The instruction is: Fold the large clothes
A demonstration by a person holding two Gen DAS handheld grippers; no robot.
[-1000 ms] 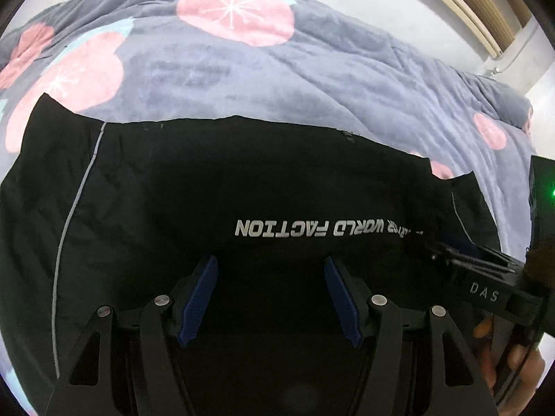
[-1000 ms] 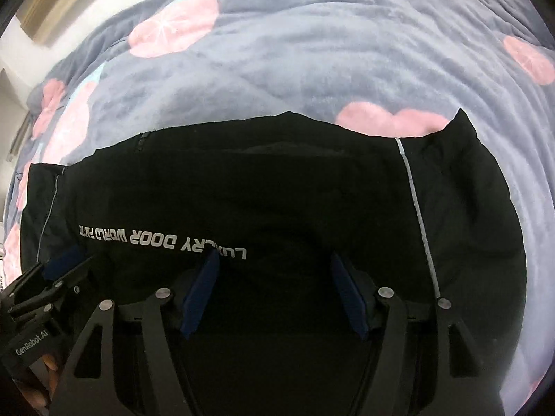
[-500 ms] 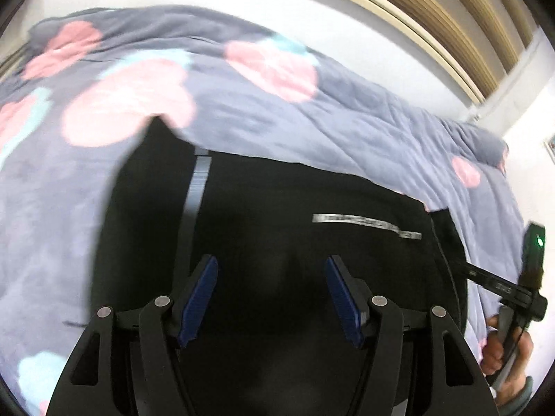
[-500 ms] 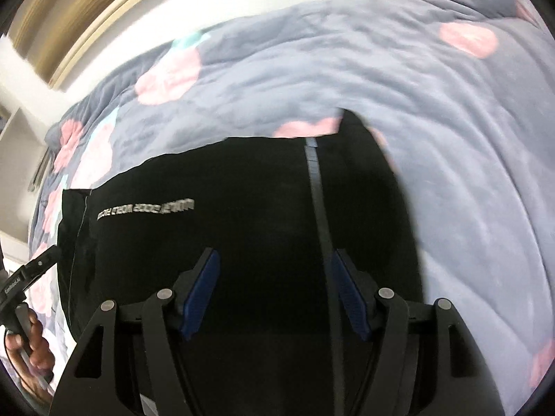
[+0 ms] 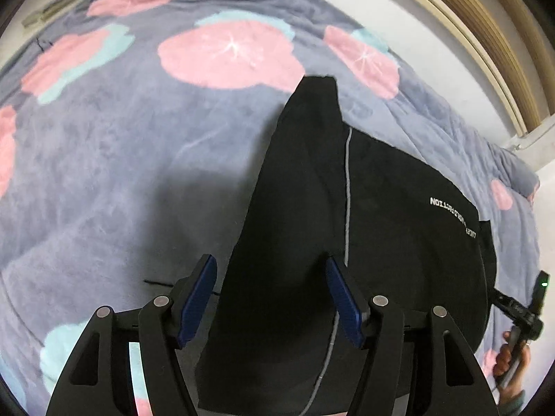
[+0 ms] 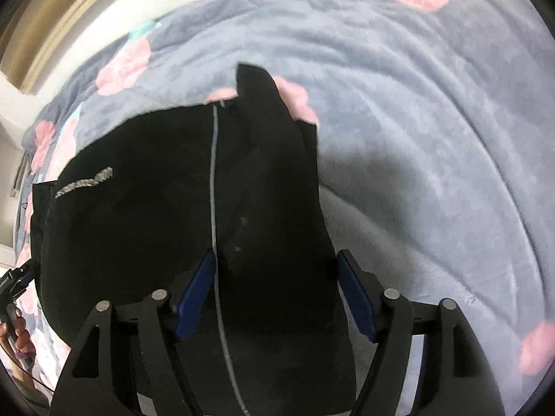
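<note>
A large black garment with white lettering and a thin grey piping line lies spread on the bed. My left gripper is open, its blue pads wide apart over the garment's left edge. My right gripper is open over the garment's right edge, the piping line running between its pads. The right gripper also shows at the far right of the left wrist view, and the left gripper at the far left of the right wrist view.
A grey-blue blanket with pink and teal blotches covers the bed and surrounds the garment. A white wall and a wooden slatted frame lie beyond the bed.
Both grippers have swung outward from the garment's middle to its left and right edges. Both stayed open. The garment has not visibly moved.
</note>
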